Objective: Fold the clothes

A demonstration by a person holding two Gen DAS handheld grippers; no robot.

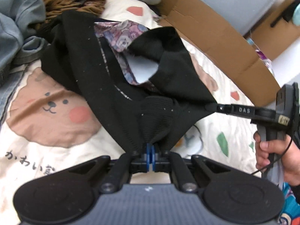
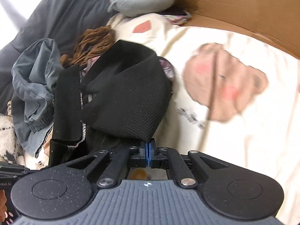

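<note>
Left wrist view looks down on a black garment (image 1: 88, 69) spread across a cream bedspread (image 1: 46, 150) printed with bear faces. This garment has a purple floral lining (image 1: 121, 31) showing near its upper middle, and a white patch shows in a gap just below that lining. The left tongs (image 1: 150, 154) are clenched on a ribbed black edge of the garment at its near end, blue pads pressed together with cloth bunched between them. The right tongs (image 1: 210, 107) come in from the garment's right side and pinch a corner of the black cloth, pulling it taut; a hand (image 1: 271, 155) grips their handle further right.

Beyond the garment's far edge lies a crumpled brown cloth (image 1: 75, 0), and to the garment's left a heap of grey-blue clothing (image 1: 16, 18). A flattened cardboard box (image 1: 215, 28) lies off the garment's right side, past the bedspread.

Right wrist view shows the right tongs (image 2: 149, 154) shut on a fold of the black garment (image 2: 127, 93), whose coarse weave rises directly ahead of the pads. The brown cloth (image 2: 93, 43) sits behind the garment, the grey-blue clothing (image 2: 33, 78) to its left, and a grey neck pillow (image 2: 142, 1) lies further behind. The bedspread (image 2: 243, 140) to the garment's right is blurred.
</note>
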